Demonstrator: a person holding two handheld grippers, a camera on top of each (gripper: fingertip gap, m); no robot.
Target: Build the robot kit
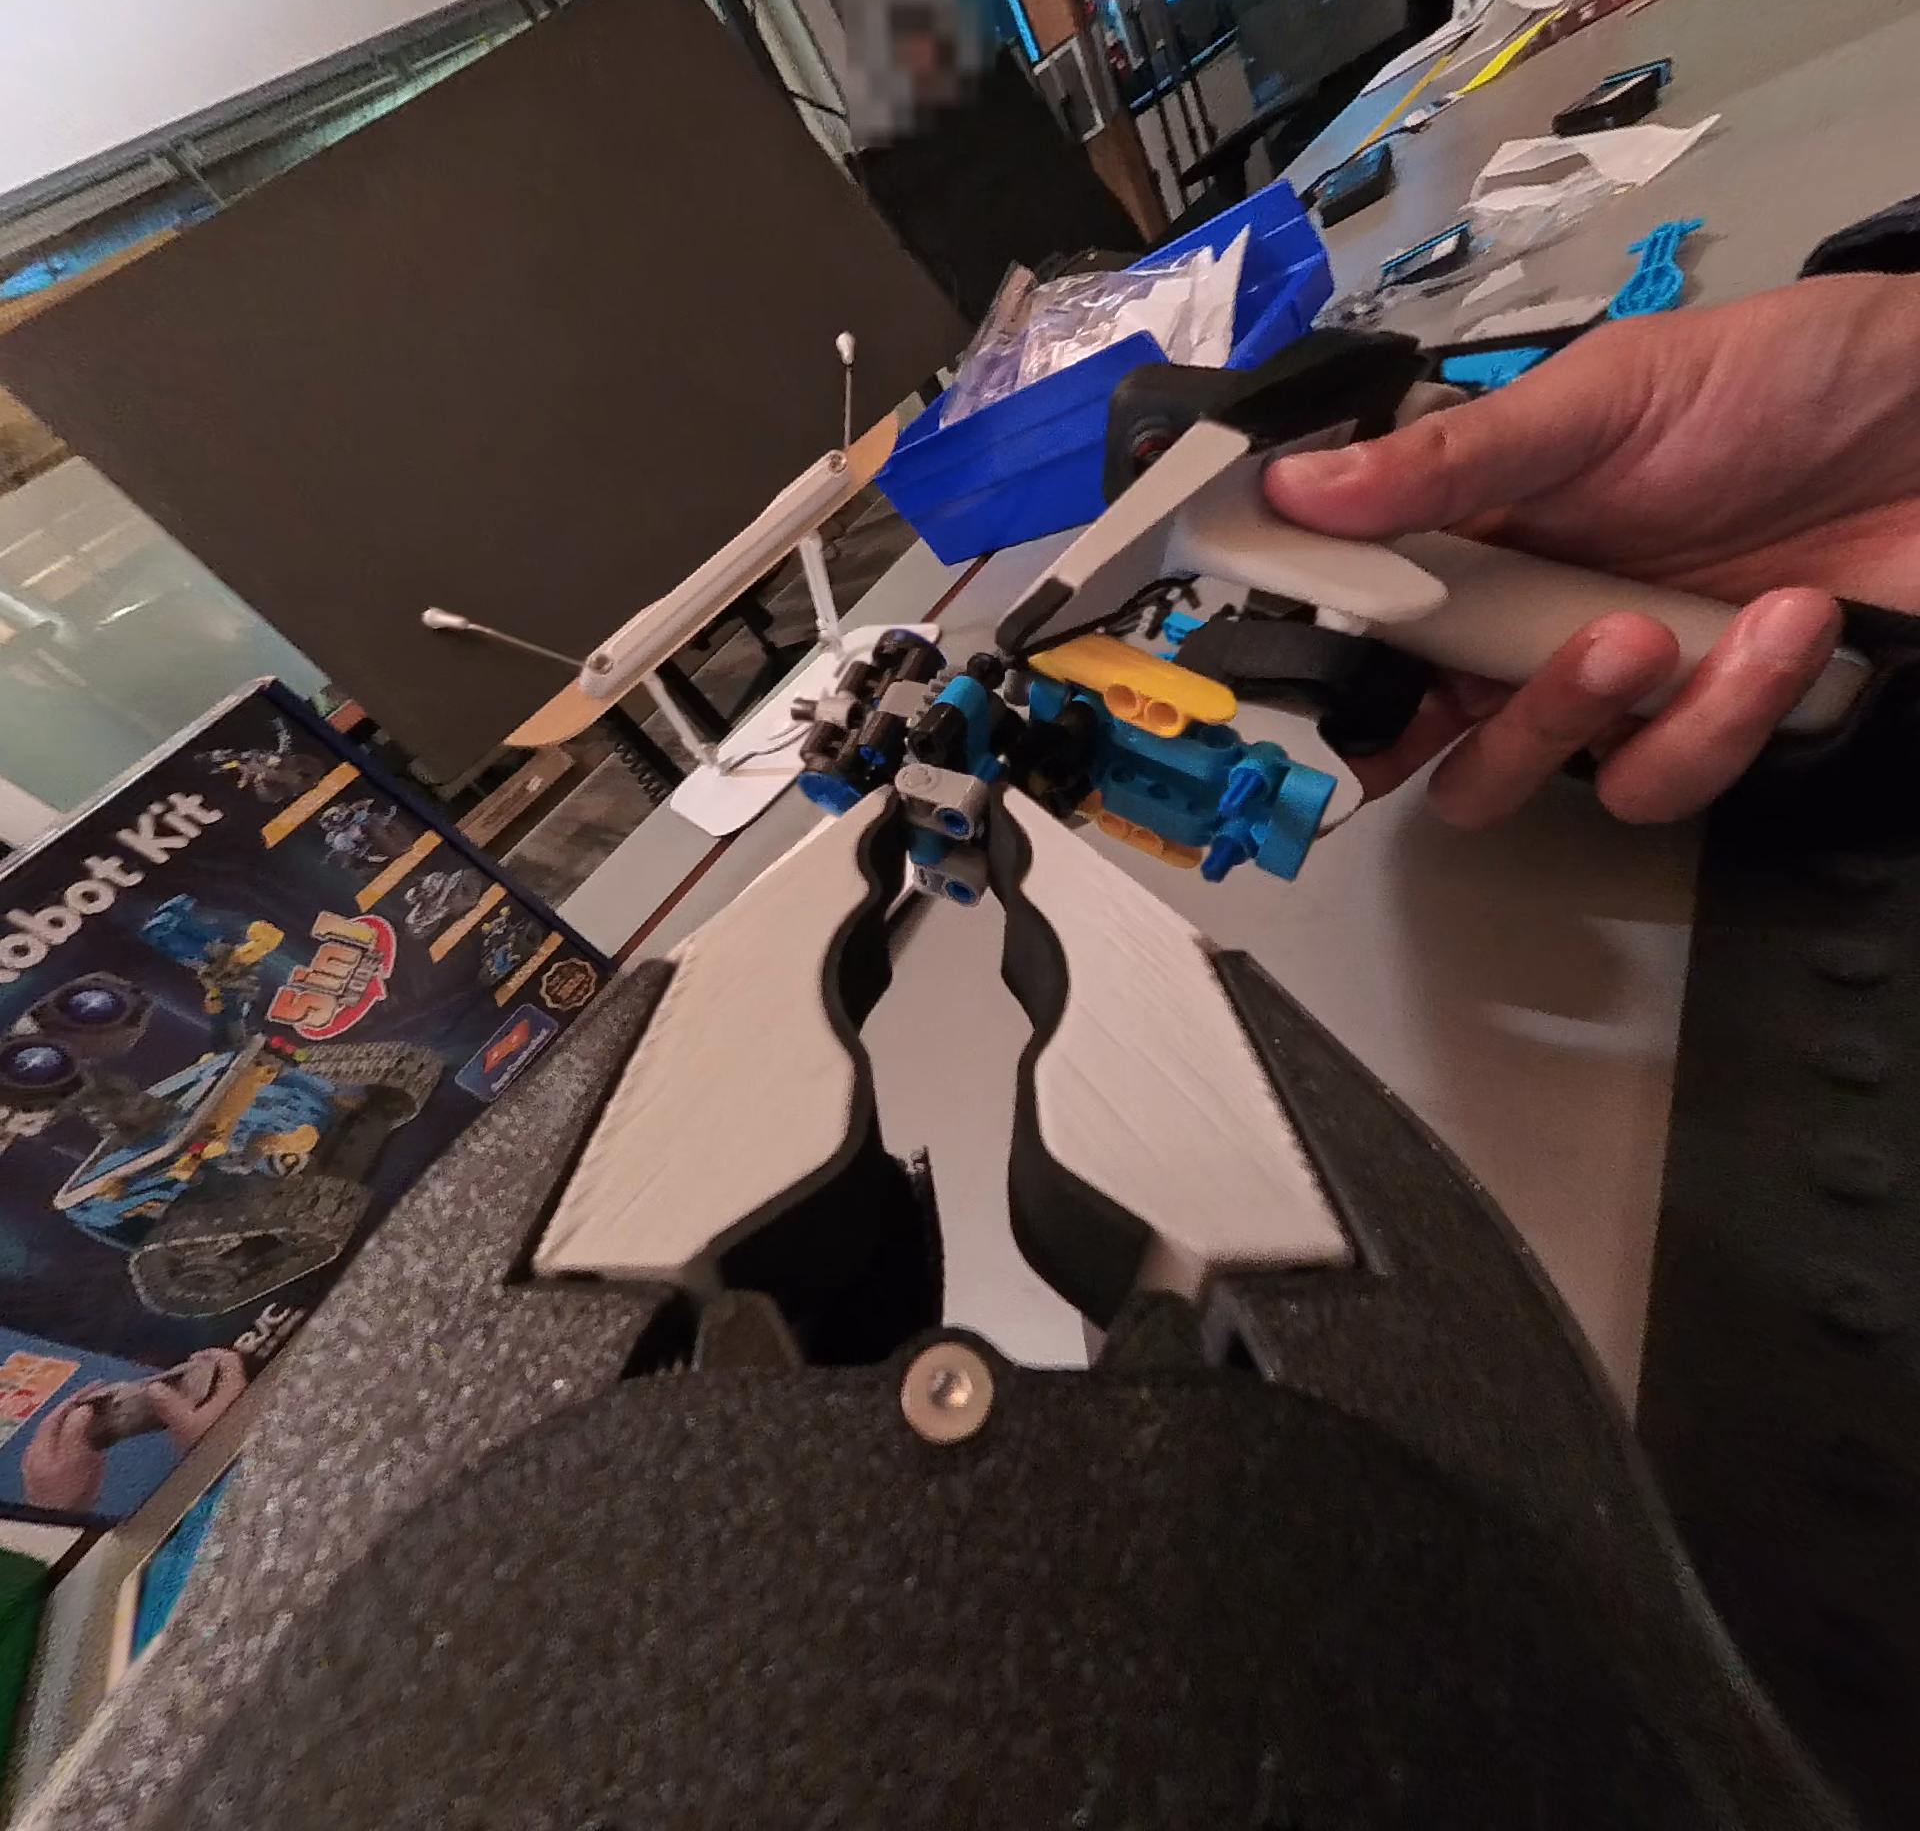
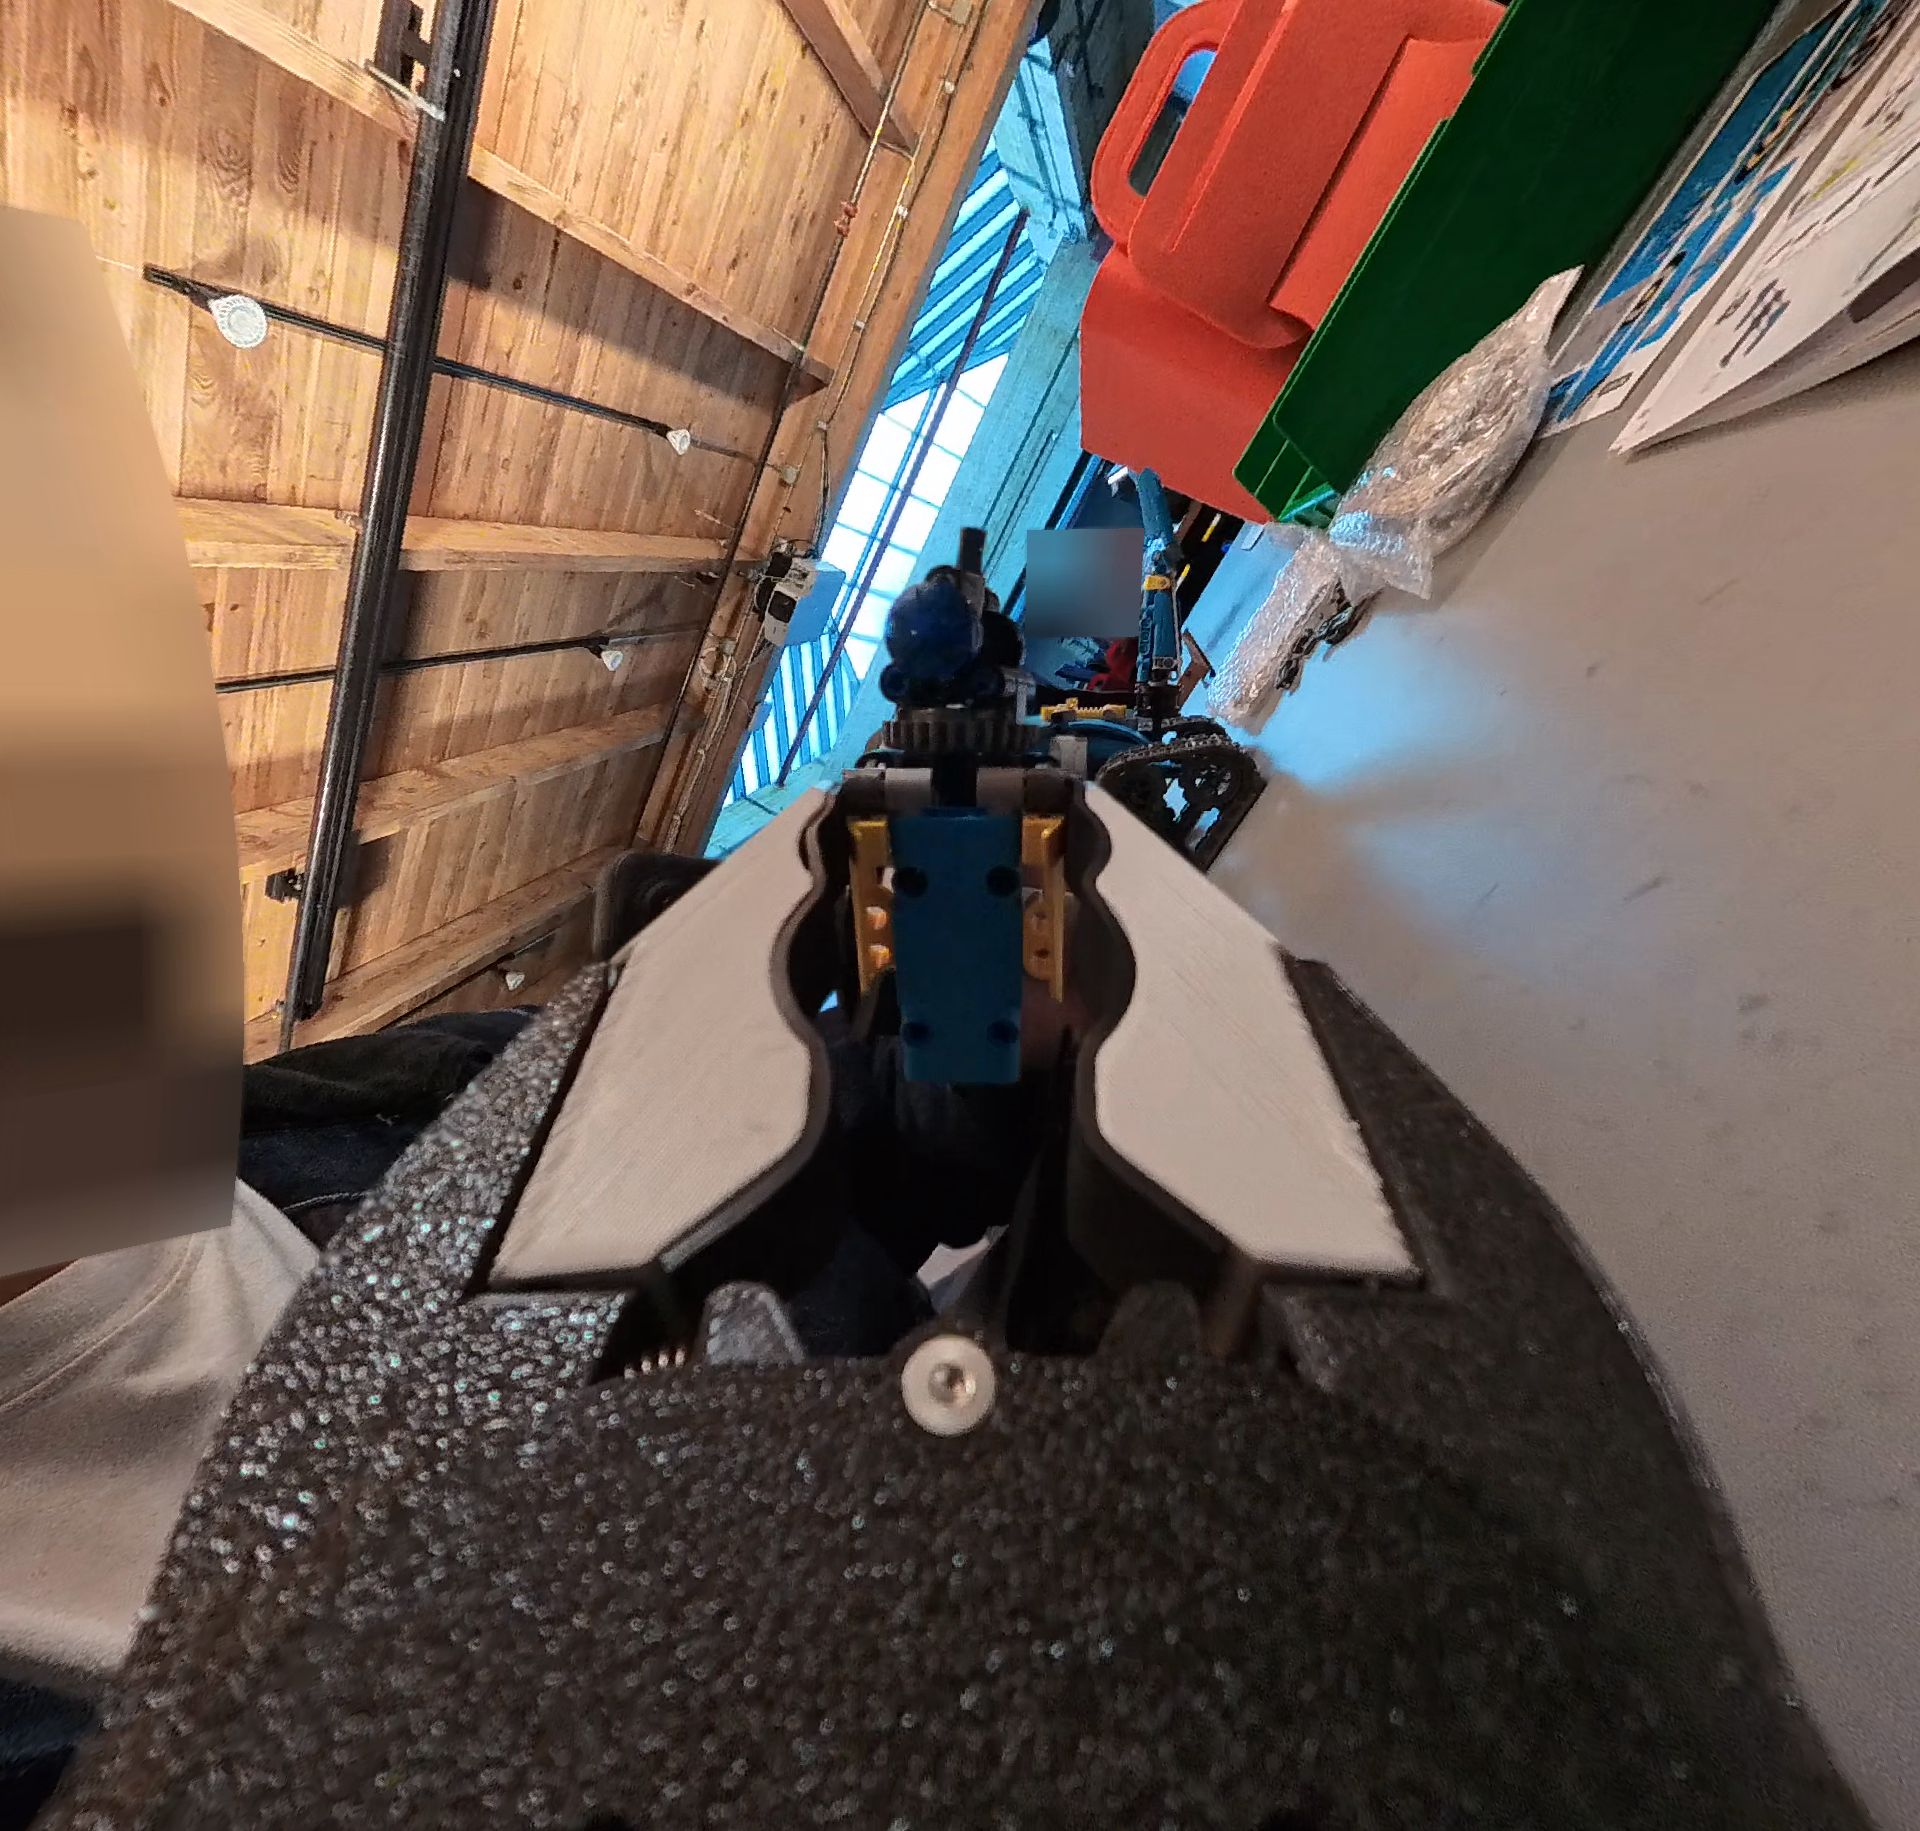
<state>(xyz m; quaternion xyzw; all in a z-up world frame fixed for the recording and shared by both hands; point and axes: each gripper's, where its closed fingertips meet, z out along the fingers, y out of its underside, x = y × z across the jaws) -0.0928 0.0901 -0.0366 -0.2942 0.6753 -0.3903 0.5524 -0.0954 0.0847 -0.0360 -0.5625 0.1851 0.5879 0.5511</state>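
A small brick-built assembly (image 1: 1081, 753) of blue, black, yellow and grey parts hangs in the air above a grey table (image 1: 1455, 950). My left gripper (image 1: 943, 836) is shut on its grey beam end (image 1: 940, 810). My right gripper (image 1: 1049, 628), held by a bare hand (image 1: 1621, 493), comes in from the right and grips the blue and yellow end. In the right wrist view my right gripper (image 2: 956, 805) is shut on the assembly's blue block (image 2: 956, 950), with yellow beams (image 2: 871, 908) at its sides and a black gear (image 2: 951, 732) beyond the tips.
A printed kit box (image 1: 239, 1085) lies at the left. A blue bin (image 1: 1101, 379) with bags, a white stand (image 1: 727, 576), loose blue parts (image 1: 1652, 269) and wrappers lie on the table behind. In the right wrist view there are a tracked model (image 2: 1174, 773), a bag (image 2: 1434, 462), green and orange boxes, and printed sheets. The tips of both grippers are at nearly the same place.
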